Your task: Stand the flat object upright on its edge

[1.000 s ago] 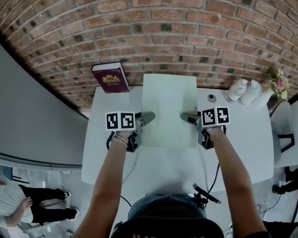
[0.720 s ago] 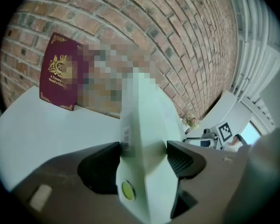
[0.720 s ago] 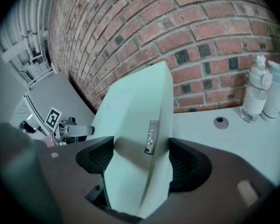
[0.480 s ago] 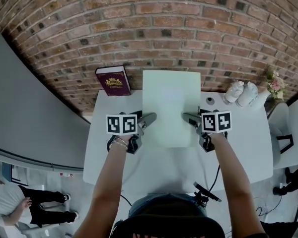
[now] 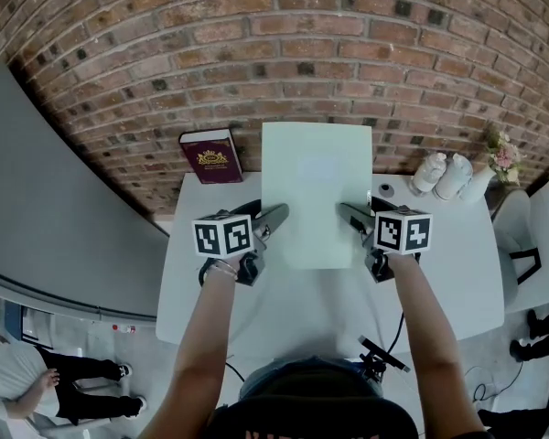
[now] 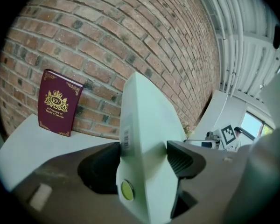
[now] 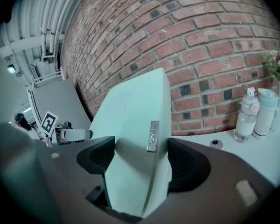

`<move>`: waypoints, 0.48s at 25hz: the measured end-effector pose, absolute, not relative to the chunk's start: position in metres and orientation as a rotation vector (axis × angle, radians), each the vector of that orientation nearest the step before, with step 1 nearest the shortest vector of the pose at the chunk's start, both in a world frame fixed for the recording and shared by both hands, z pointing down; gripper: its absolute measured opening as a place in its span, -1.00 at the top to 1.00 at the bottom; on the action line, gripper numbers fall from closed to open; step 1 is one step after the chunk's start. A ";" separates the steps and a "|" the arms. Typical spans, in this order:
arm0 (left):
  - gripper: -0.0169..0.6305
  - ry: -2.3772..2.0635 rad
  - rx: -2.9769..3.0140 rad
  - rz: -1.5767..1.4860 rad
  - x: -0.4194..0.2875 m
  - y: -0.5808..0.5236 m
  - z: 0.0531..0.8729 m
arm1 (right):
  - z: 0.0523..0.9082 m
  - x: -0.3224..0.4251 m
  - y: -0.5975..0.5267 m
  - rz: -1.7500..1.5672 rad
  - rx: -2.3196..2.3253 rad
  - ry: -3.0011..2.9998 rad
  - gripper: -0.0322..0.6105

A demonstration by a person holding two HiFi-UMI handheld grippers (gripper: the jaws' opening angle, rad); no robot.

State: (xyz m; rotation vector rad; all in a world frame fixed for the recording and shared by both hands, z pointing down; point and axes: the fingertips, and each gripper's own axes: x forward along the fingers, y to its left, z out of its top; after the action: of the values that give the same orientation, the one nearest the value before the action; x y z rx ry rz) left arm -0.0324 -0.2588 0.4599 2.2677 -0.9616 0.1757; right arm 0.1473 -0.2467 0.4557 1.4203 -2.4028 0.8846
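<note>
The flat object is a pale green slab (image 5: 316, 190) held over the middle of the white table (image 5: 256, 309), in front of the brick wall. My left gripper (image 5: 273, 216) is shut on its left edge and my right gripper (image 5: 349, 214) is shut on its right edge. In the left gripper view the slab (image 6: 144, 125) fills the gap between the dark pads (image 6: 184, 158) and rises steeply ahead. The right gripper view shows the same: the slab (image 7: 135, 120) is clamped between both pads (image 7: 184, 164), tilted up toward the wall. I cannot see whether its near edge touches the table.
A maroon book (image 5: 210, 156) stands leaning on the brick wall at the table's back left, also seen as the book (image 6: 58, 102). At the back right are a bottle (image 5: 435, 170), a cup (image 5: 462, 174), a vase of flowers (image 5: 499, 158) and a small round cap (image 5: 385, 189).
Both grippers have risen with the green slab. Its far edge has swung up, so it looks larger and reaches higher against the brick wall.
</note>
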 end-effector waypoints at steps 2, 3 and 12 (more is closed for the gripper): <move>-0.06 -0.968 2.283 0.161 -0.033 -0.259 0.454 | 0.449 0.147 -0.247 0.854 1.438 -2.420 -0.21; -0.06 -0.971 2.291 0.157 -0.033 -0.259 0.452 | 0.446 0.147 -0.247 0.835 1.444 -2.428 -0.20; -0.06 -1.005 2.418 0.104 -0.037 -0.260 0.427 | 0.413 0.143 -0.248 0.603 1.509 -2.510 -0.20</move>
State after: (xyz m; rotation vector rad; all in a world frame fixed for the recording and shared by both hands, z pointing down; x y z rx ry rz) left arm -0.0366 -0.2604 0.4272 2.4178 -1.0051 0.1040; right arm 0.1432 -0.2475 0.4129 1.5092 -2.5098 0.6027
